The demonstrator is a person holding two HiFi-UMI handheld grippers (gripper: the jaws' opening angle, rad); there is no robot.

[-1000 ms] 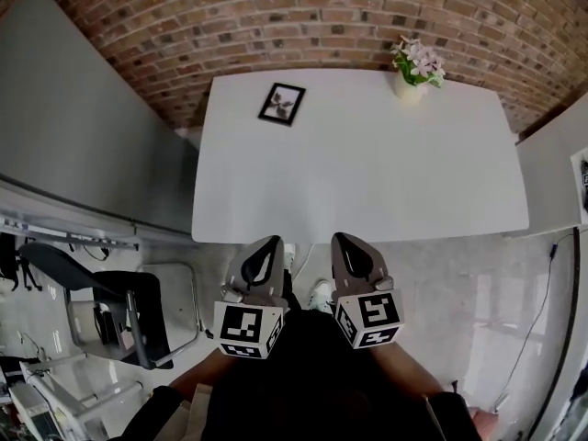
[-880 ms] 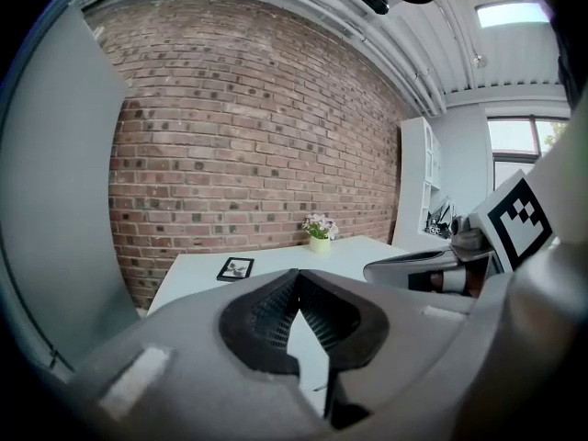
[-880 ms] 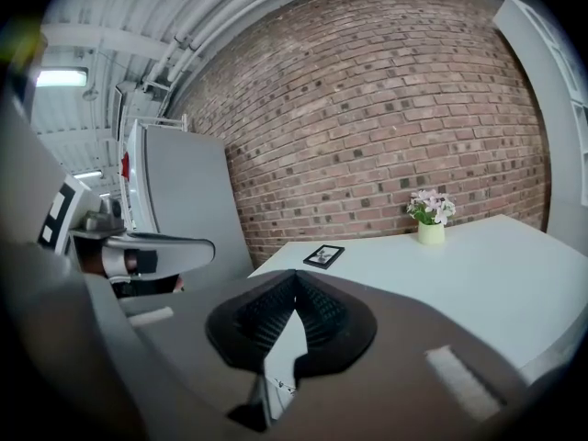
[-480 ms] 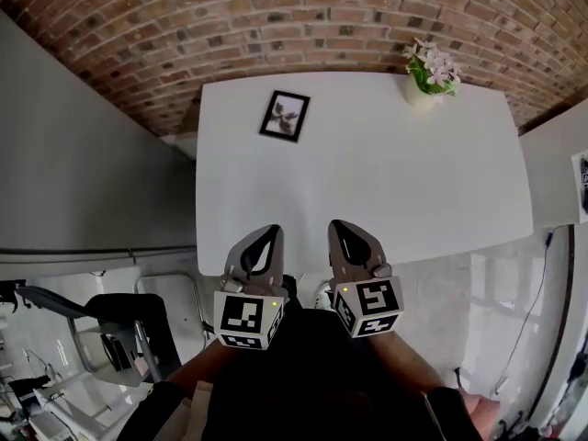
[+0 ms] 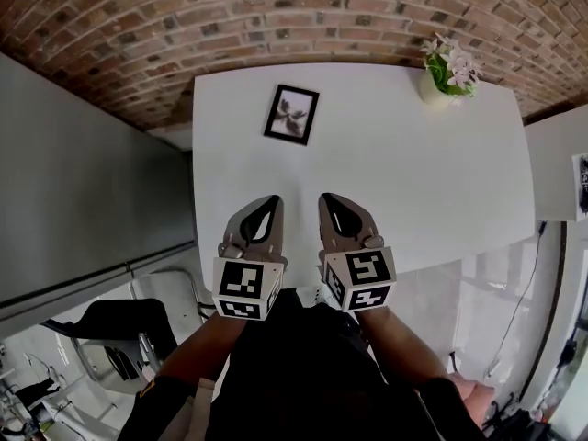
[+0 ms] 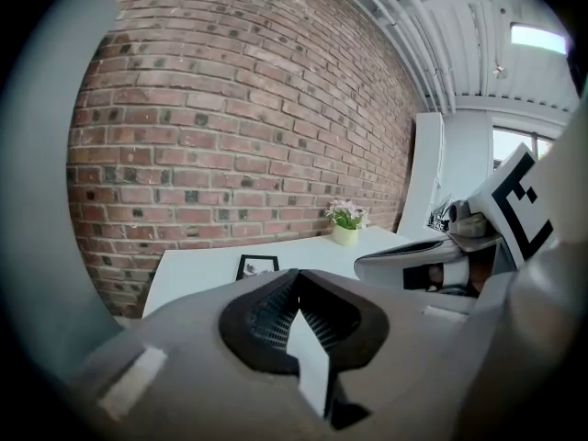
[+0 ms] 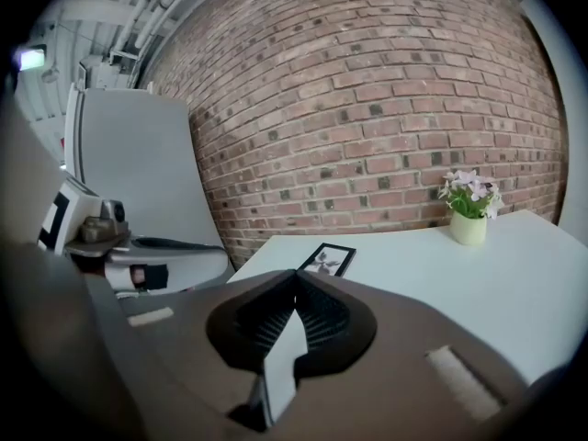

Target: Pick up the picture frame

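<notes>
Toward the far left part of the white tabletop (image 5: 413, 163), close to the brick wall, lies the picture frame (image 5: 292, 115). It is well apart from both grippers, with bare tabletop between them and it. The left gripper (image 5: 266, 202) and the right gripper (image 5: 333, 200) hang side by side over the near edge, both pointing forward and somewhat down. In the head view the frame sits ahead of the gap between them, a shade toward the left one, so neither hand is clearly nearer; at most the left has a slight advantage.

The frame's long axis runs roughly away from the person, its far end leaning a little to the right. Its short edges therefore face the grippers and the wall, and its long edges face left and right.

From the left gripper view the frame (image 6: 257, 266) shows just left of the jaw tips, and from the right gripper view (image 7: 326, 260) just right of them. Both views show the ribbed jaws pressed together with nothing between them, so each gripper is closed and empty.

The frame has a thin black border, a white mount and a small dark plant motif in the middle. It appears to lie flat on its back, which suggests the jaws must first open and then catch an edge. A pot of pale flowers (image 5: 443, 73) stands at the far right corner, well clear of the frame.
</notes>
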